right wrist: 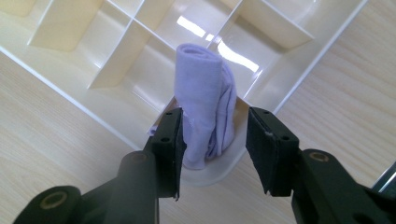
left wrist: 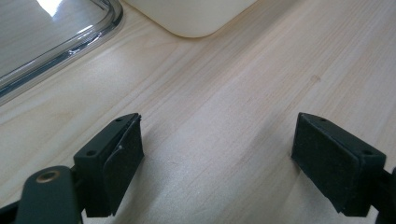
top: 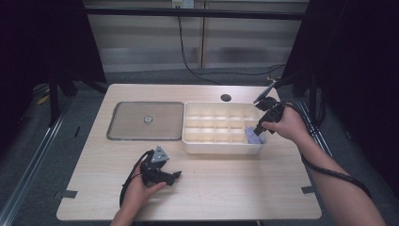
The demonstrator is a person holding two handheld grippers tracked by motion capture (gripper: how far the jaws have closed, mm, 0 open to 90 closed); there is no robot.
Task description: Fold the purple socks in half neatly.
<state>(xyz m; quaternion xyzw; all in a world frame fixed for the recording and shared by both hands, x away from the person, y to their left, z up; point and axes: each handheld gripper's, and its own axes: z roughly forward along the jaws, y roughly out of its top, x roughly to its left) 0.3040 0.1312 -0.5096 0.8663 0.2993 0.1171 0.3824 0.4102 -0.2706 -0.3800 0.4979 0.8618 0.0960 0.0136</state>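
— Since our right gripper stands half-open around the rolled cloth, why?
— We judge it's letting go; the cloth stands in the tray's corner cell between our jaws. Our left gripper idles, wide, empty.

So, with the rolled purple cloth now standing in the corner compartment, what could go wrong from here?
1. The rolled purple cloth stands tall above the divided tray's walls, so it might tip or unroll.
2. The right tongs are open, but one pad seems to touch the cloth; lifting away could drag it out.
3. The left tongs rest open on the table, near the tray's corner; a careless move could nudge the tray.
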